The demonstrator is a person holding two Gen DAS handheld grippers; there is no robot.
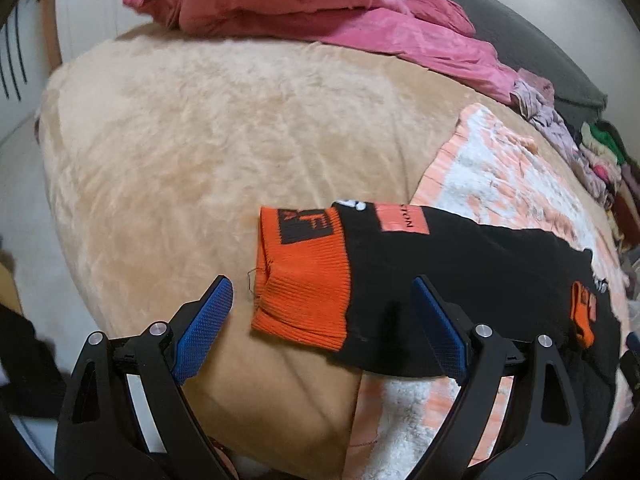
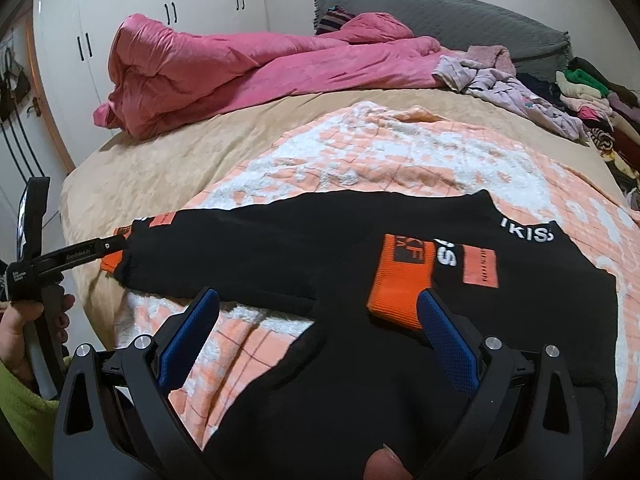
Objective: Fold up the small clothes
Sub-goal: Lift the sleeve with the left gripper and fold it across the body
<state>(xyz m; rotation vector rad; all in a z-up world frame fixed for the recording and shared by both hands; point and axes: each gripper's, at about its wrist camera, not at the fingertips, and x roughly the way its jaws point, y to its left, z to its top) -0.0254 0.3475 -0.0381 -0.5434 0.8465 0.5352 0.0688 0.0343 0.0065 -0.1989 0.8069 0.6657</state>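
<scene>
A small black sweatshirt (image 2: 320,248) with orange cuffs lies flat on an orange-and-white blanket (image 2: 400,160) on the bed. Its left sleeve stretches out to the side, ending in an orange cuff (image 1: 304,280). The other sleeve is folded in over the body, its orange cuff (image 2: 400,276) on the chest. My left gripper (image 1: 322,312) is open, its blue pads either side of the left cuff, just above it. It also shows in the right wrist view (image 2: 116,242) at the sleeve end. My right gripper (image 2: 318,308) is open and empty over the body.
A crumpled pink duvet (image 2: 224,72) lies at the far side of the bed. A grey pillow (image 2: 460,20) and a heap of mixed clothes (image 2: 580,96) sit at the back right. The beige bedspread (image 1: 200,140) spreads to the left. White wardrobes (image 2: 160,0) stand behind.
</scene>
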